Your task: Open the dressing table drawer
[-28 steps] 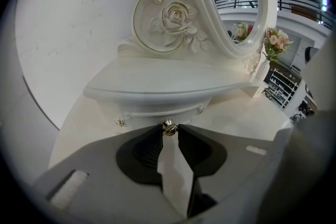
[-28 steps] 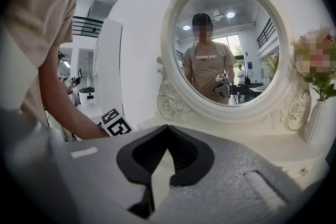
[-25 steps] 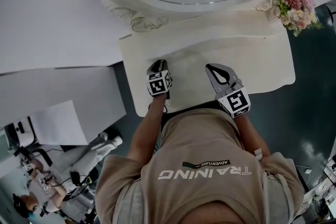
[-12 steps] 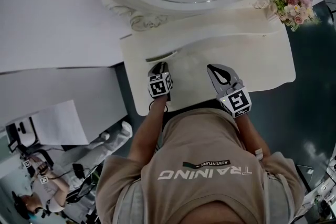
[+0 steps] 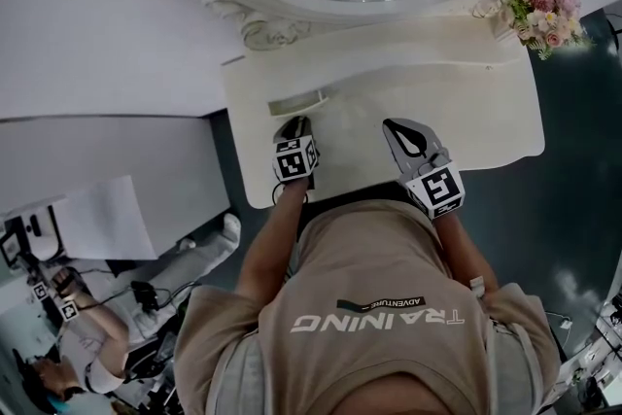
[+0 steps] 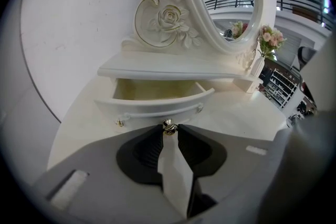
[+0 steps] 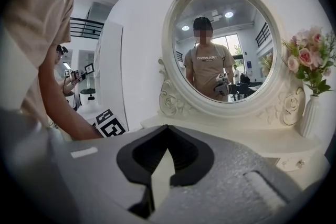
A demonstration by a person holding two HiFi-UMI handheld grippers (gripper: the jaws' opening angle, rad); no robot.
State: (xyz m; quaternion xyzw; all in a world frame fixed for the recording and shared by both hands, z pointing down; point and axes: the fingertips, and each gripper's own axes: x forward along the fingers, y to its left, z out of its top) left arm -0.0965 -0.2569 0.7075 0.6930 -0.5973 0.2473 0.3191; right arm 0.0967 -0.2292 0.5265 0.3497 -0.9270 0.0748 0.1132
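Your left tool [image 6: 168,129] clamps knob [image 6: 168,125] for pulling; drawer [image 6: 156,101] stands partly out, under mirror [image 6: 231,2]. Right tool [image 7: 167,126] closed, empty, held above counter [image 5: 466,112], staying clear

The table [image 5: 466,112] showed a smooth cream painted finish with a soft satin sheen, and the drawer [image 6: 157,105] front matched it. The knob [image 6: 168,125] was polished brass-coloured metal. The mirror [image 7: 247,34] glass was glossy. Its carved frame [image 6: 165,21] carried the same cream coat, faintly gilded along the scrolls. The left gripper [image 6: 168,130] had a matt grey, finely grained plastic shell and black ribbed pads [image 6: 149,149], possibly rubber. The shirt [image 5: 379,306] was matt beige cloth.
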